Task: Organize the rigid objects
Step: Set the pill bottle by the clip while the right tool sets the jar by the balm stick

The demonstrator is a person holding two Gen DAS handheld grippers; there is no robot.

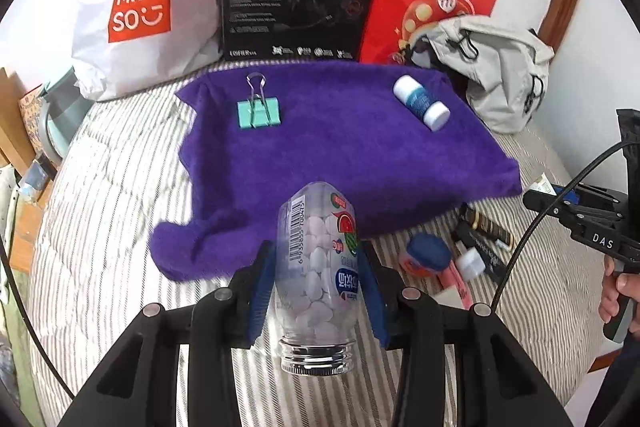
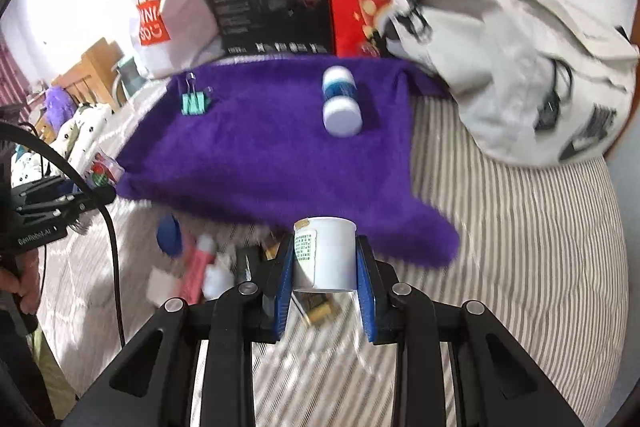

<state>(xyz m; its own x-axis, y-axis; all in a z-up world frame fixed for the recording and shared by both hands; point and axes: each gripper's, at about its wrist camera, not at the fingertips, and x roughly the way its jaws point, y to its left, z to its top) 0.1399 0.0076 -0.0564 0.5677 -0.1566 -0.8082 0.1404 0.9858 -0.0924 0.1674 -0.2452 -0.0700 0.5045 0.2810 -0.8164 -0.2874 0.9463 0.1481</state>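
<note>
Bottle [image 1: 316, 267] lengthwise, cap toward camera.

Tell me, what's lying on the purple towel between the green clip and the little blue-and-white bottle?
Nothing: in both wrist views only bare purple towel separates the green binder clip from the blue-and-white bottle.

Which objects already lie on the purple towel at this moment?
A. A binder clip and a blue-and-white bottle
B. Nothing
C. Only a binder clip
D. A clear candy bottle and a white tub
A: the teal binder clip and the blue-and-white bottle rest on the purple towel.
</note>
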